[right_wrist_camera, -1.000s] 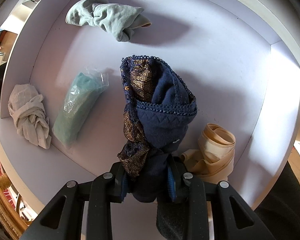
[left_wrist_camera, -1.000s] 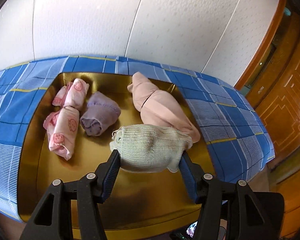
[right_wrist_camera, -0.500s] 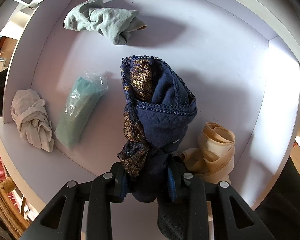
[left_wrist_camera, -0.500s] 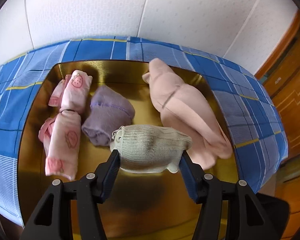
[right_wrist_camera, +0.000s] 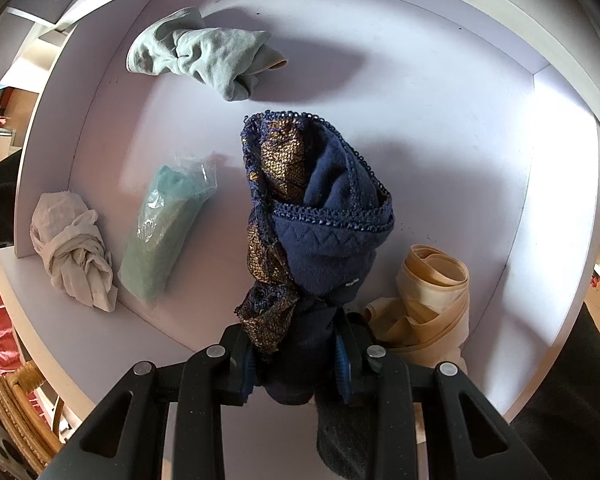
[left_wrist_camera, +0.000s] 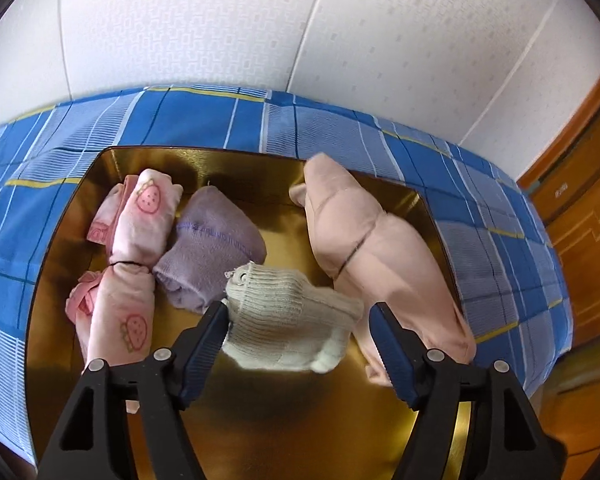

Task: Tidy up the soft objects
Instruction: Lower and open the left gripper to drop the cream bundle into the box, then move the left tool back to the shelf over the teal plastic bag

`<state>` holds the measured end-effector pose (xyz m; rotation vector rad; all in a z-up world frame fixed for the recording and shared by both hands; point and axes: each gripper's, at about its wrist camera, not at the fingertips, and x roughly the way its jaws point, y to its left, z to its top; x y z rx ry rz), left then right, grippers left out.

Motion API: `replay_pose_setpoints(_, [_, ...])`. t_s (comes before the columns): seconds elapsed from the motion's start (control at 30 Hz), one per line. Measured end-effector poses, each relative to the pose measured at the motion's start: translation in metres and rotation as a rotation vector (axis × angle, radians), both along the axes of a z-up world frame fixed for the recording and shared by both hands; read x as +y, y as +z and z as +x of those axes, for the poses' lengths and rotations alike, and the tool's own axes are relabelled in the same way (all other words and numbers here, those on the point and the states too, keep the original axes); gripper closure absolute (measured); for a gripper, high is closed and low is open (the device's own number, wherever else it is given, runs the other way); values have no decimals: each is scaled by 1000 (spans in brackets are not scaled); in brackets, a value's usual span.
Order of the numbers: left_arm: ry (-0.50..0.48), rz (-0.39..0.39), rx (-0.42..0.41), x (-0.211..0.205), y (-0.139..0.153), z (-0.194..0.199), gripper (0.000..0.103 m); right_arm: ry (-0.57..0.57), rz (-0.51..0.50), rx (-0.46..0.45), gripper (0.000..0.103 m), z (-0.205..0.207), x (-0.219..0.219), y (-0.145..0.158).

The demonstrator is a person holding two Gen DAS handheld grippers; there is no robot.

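Item: cream knit roll (left_wrist_camera: 288, 320), over gold tray (left_wrist_camera: 260, 432), between purple roll (left_wrist_camera: 212, 248) and pink bundle (left_wrist_camera: 380, 256).
Left gripper (left_wrist_camera: 298, 336): jaws opening, roll between them, right pad clear. We release fully, then withdraw straight.
Right gripper (right_wrist_camera: 296, 364): clamped on navy bundle (right_wrist_camera: 320, 216) above white shelf (right_wrist_camera: 440, 128); we hold steady.
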<state>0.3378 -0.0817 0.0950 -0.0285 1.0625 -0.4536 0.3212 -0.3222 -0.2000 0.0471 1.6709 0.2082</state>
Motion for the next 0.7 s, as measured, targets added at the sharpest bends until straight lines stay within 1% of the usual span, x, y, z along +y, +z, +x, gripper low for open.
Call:
replay_pose_setpoints(0.03, [-10,23,-6,-1,0,-3,35,-1,1,0,73,0,0,0])
replay_pose_setpoints(0.07, [-20,59,-15,-3,0,-6,43,-1,2,0,73,0,-1,1])
replay_pose_setpoints(0.13, [-43,111,-26,-5,-1,-13,50,2,0,1,73,0,0,1])
replay_pose_setpoints(0.17, [-60,139,-26,-7,-2,-15,55,4,-1,0,73,-1,1,1])
replay_pose_setpoints(0.23, [-74,172,-16,-9,-4,-17,56,5,-2,0,73,-1,1,1])
replay_pose_setpoints(0.33, [-46,180,-22,-9,-6,-13,56,3,-3,0,73,-1,1,2])
replay_pose_setpoints(0.4, [3,190,-39,-10,-8,-8,54,4,-4,-1,73,-1,2,1])
replay_pose_setpoints(0.43, [24,193,-42,-11,-10,-4,51,3,-4,-2,73,-1,2,2])
replay_pose_setpoints(0.47, [28,192,-38,-11,-13,-3,44,0,-3,-3,73,-1,2,2])
replay_pose_setpoints(0.5, [30,186,-38,-12,-15,-2,42,-2,-1,-3,73,-1,2,2])
replay_pose_setpoints(0.53, [25,171,-43,-12,-15,-3,41,-6,2,-6,73,-1,1,3])
replay_pose_setpoints(0.57, [9,141,-57,-12,-12,-5,37,-9,4,-7,73,-1,0,3])
replay_pose_setpoints(0.6, [-10,115,-78,-12,-6,-10,35,-14,8,-8,73,-1,-1,4])
replay_pose_setpoints(0.7, [-64,71,-153,-6,13,-28,29,-17,6,-9,73,0,-1,3])
